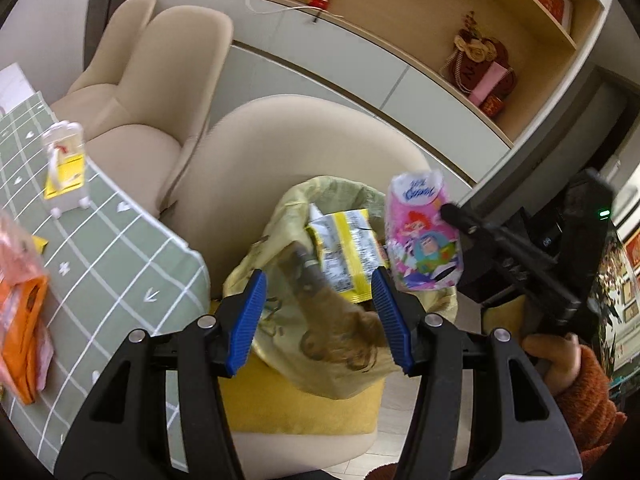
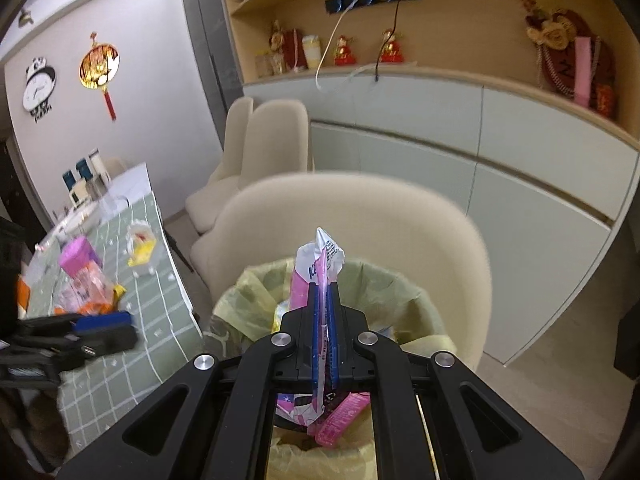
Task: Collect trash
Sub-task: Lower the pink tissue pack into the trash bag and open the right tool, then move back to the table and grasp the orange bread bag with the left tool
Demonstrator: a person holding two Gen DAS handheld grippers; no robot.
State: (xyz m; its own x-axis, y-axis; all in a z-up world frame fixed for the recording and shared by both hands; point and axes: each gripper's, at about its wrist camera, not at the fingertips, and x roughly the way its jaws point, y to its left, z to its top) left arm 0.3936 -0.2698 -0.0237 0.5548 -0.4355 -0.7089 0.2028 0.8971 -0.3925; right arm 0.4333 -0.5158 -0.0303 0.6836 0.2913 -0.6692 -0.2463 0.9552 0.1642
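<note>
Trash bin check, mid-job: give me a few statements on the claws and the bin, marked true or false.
1. The right claw is shut on a pink wrapper. True.
2. The left claw holds a wrapper. False: nothing is gripped between its open fingers.
3. The bin has a yellow liner. True.
4. The bin is empty. False: a yellow packet already lies inside.
5. The table still has trash on it. True: an orange packet lies there.
</note>
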